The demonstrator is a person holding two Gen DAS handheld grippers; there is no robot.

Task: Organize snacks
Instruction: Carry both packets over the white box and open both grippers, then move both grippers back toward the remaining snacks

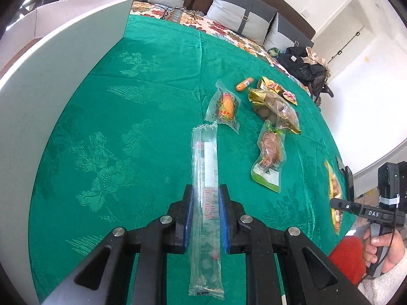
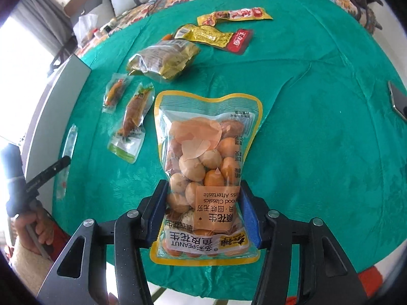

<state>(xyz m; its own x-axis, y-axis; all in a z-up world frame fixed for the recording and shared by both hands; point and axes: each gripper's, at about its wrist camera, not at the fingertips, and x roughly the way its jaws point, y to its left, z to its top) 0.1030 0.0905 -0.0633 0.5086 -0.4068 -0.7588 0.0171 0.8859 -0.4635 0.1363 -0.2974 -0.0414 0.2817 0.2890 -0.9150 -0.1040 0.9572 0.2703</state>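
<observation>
My left gripper [image 1: 206,190] is shut on a long clear stick packet [image 1: 204,157], which runs lengthwise between the blue pads and hangs over the green tablecloth [image 1: 127,127]. My right gripper [image 2: 203,185] is shut on a yellow-edged bag of coated peanuts [image 2: 206,137], with the pads pressing on its lower sides. Loose snacks lie on the cloth: a corn packet [image 1: 223,106], a small sausage [image 1: 244,84], a gold bag of brown snacks [image 2: 162,58], a green-edged meat packet [image 2: 132,124] and two yellow-red packets [image 2: 211,36].
A white box [image 1: 63,76] stands at the table's left side, its wall close to the left gripper. A phone [image 2: 398,101] lies near the right edge. A sofa with grey cushions [image 1: 241,17] runs behind the table. A hand [image 1: 381,249] grips the right tool.
</observation>
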